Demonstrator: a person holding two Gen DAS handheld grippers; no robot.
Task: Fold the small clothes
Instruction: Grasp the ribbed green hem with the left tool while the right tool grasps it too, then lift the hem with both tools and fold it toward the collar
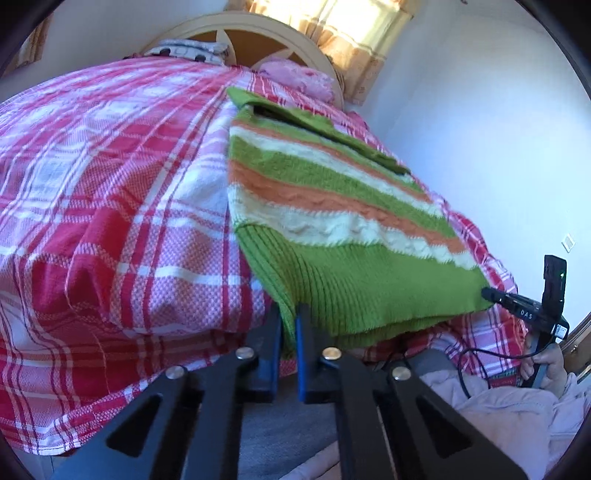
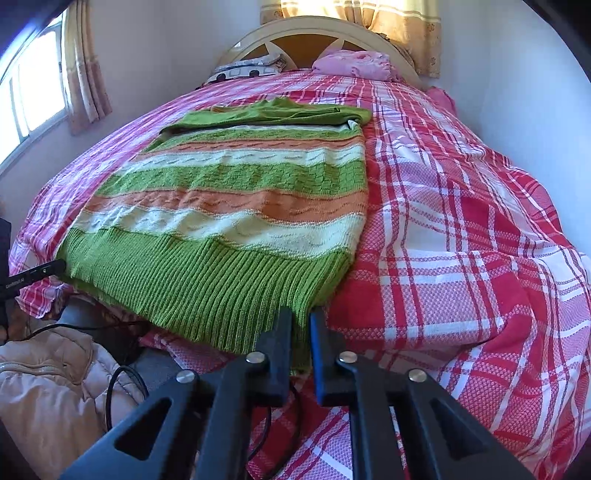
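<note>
A green, orange and cream striped knit sweater (image 1: 325, 206) lies flat on the bed, its green ribbed hem hanging over the near edge. It also shows in the right wrist view (image 2: 236, 206). My left gripper (image 1: 290, 314) is shut on the hem's left corner. My right gripper (image 2: 301, 317) is shut on the hem's right corner. The right gripper's tip (image 1: 491, 293) shows at the hem's other corner in the left wrist view, and the left gripper's tip (image 2: 55, 266) shows at the far left in the right wrist view. A green sleeve (image 2: 280, 110) is folded across the top.
The bed carries a red, pink and white plaid cover (image 2: 461, 221). Pillows (image 2: 354, 62) rest against the round headboard (image 2: 314, 33). A white wall (image 1: 480, 129) runs along one side of the bed. A pale jacket (image 2: 44, 376) and black cables (image 2: 122, 384) lie below the bed edge.
</note>
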